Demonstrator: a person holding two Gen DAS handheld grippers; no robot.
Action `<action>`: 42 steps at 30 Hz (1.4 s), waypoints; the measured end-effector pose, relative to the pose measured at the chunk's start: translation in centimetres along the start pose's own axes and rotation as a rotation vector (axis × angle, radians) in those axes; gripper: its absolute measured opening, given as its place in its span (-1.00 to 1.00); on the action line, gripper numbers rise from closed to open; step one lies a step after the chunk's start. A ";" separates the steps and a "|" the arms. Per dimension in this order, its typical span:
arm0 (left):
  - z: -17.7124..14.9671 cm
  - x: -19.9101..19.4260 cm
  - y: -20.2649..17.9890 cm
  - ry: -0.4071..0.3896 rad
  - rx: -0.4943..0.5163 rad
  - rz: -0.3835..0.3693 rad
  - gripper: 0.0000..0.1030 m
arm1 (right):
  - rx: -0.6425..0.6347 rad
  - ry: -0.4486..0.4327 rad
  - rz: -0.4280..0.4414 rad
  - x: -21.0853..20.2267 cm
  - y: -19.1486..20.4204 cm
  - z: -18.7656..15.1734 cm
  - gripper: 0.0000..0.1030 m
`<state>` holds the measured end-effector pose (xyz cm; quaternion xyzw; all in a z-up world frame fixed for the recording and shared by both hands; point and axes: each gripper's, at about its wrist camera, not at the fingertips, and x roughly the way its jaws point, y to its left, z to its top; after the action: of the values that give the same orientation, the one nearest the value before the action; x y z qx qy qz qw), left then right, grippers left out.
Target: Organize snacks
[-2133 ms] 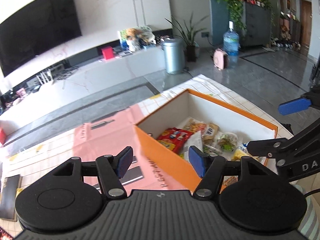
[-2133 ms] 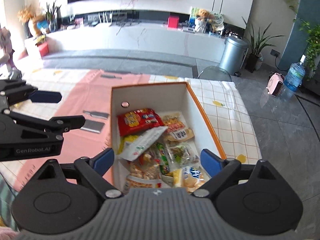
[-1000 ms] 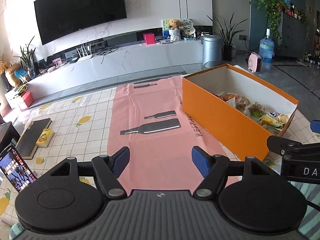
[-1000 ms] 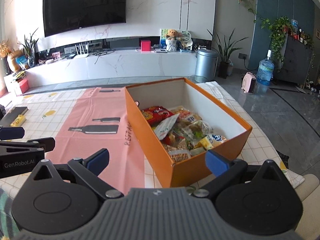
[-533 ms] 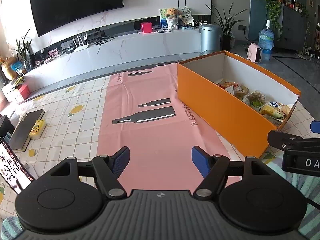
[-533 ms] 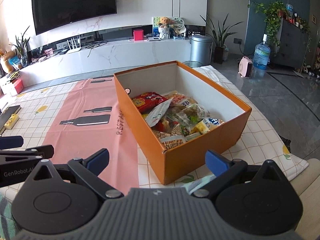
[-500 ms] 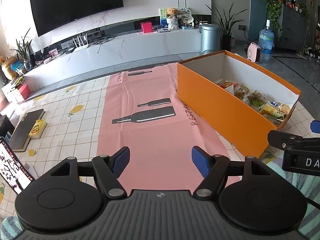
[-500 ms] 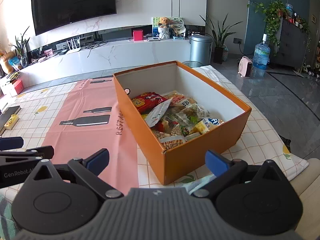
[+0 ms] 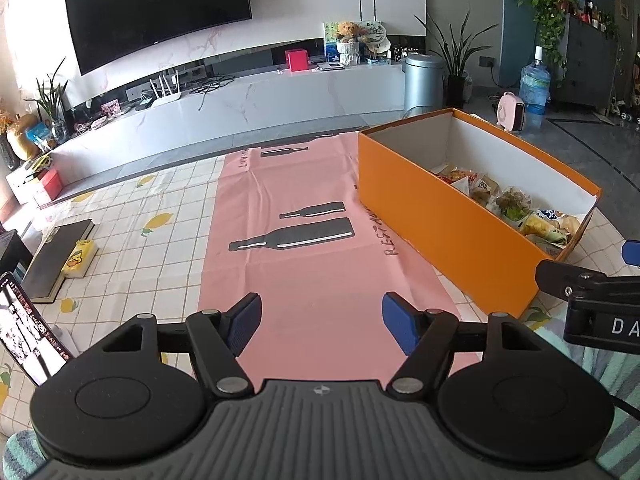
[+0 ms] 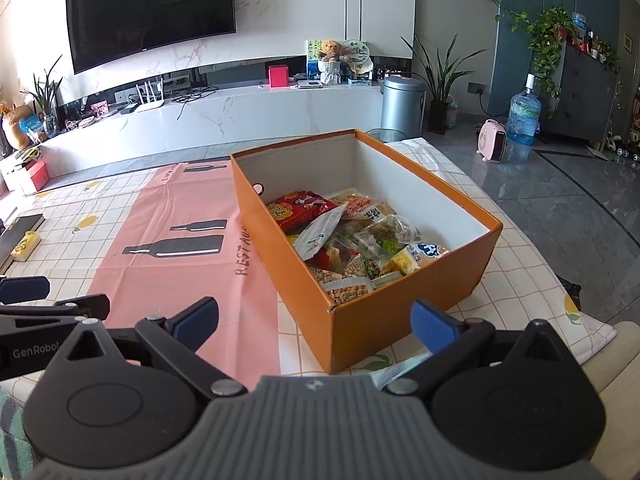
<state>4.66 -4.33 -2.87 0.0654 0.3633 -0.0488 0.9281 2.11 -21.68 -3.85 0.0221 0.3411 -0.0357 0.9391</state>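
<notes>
An open orange box (image 10: 288, 248) stands on the right half of the table, with several packaged snacks (image 10: 352, 240) piled on its floor. In the left wrist view the same orange box (image 9: 448, 208) lies to the right and ahead, its snacks (image 9: 512, 204) showing over the wall. My left gripper (image 9: 322, 320) hovers over the pink runner; its jaws are closing slightly, still wide apart with nothing between them. My right gripper (image 10: 316, 318) stands open before the box's near corner, holding nothing. One finger (image 9: 560, 276) of the right gripper shows at the right edge.
A pink runner (image 9: 304, 240) with bottle prints covers the table's middle. A dark book (image 9: 56, 256) with a yellow pack beside it and a phone (image 9: 24, 328) sit at the left. The table edge (image 10: 560, 280) drops to a grey floor right of the box.
Both grippers have drawn back from above the box to the table's near side. Over the last half second the views barely shift.
</notes>
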 end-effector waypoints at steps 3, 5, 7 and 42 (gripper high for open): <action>0.0 -0.2 0.0 -0.004 -0.004 -0.003 0.59 | 0.001 -0.005 0.001 -0.2 0.0 0.0 0.92; 0.0 -0.3 0.0 -0.005 -0.004 -0.002 0.59 | 0.004 -0.007 -0.002 -0.3 0.0 0.1 0.92; 0.0 -0.3 0.1 -0.007 -0.004 -0.002 0.59 | 0.005 -0.006 -0.004 -0.3 0.0 0.1 0.92; 0.2 -0.9 0.3 -0.021 -0.011 -0.007 0.59 | -0.016 -0.014 0.004 -1.0 0.7 0.4 0.92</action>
<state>4.21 -4.03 -2.11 0.0585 0.3539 -0.0506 0.9321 1.68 -20.94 -2.91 0.0151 0.3349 -0.0315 0.9416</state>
